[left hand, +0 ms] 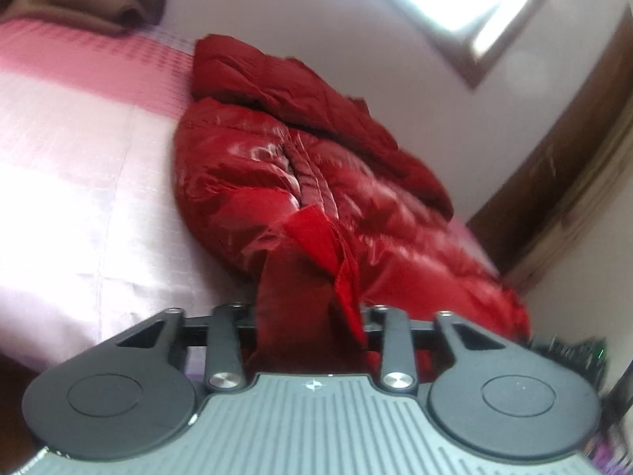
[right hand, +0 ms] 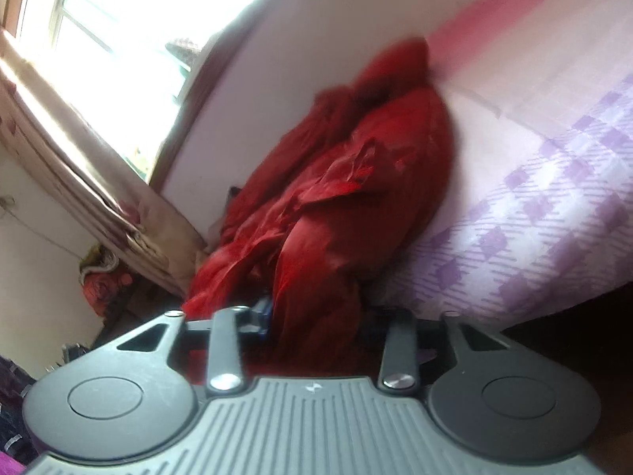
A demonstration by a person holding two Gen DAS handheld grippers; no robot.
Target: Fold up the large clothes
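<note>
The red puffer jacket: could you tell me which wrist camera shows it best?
The left wrist view: the red puffer jacket is sharper there, its glossy quilting and full spread across the bed visible. The right wrist view shows the jacket blurred and bunched, seen from its other side.

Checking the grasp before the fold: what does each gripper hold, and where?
Both hold the red puffer jacket: left gripper and right gripper each pinch its near edge.

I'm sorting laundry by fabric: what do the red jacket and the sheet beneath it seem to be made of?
Red jacket: apparently glossy nylon or polyester shell, padded; bright highlights and puffy quilted seams suggest it. Sheet: looks like thin woven cotton or a blend, matte, with a printed pink and lilac check; the fibre can't be confirmed.
</note>
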